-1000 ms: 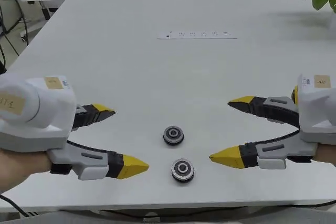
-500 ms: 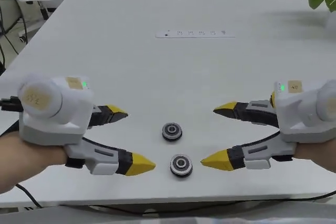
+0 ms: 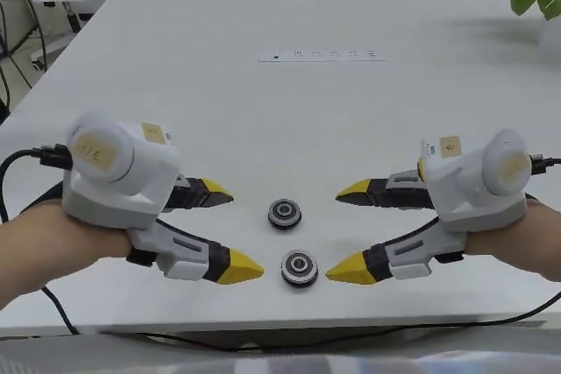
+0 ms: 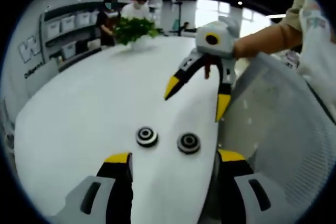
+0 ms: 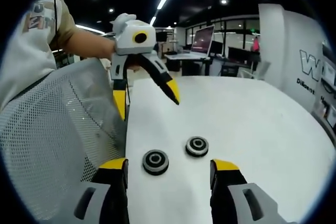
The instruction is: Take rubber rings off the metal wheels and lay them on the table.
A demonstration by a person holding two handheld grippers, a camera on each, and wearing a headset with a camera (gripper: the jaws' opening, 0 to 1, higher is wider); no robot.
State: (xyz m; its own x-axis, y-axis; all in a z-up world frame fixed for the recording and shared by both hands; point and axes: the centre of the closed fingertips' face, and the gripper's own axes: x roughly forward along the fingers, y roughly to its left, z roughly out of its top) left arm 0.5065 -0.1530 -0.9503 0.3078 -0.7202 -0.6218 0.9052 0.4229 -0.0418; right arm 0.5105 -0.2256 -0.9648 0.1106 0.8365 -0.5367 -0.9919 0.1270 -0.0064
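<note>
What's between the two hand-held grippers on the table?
Two metal wheels: the near wheel and the far wheel, lying on the table between the left hand-held gripper and the right hand-held gripper, touching neither, as the head view shows.

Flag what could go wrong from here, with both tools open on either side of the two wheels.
1. The nearer small metal wheel with its black rubber ring lies close to the front edge of the white table; a nudge might push it off.
2. The left tool and right tool face each other, open, across the wheels; their yellow tips could clash.
3. The farther ringed metal wheel sits close by, so it may get knocked.
</note>
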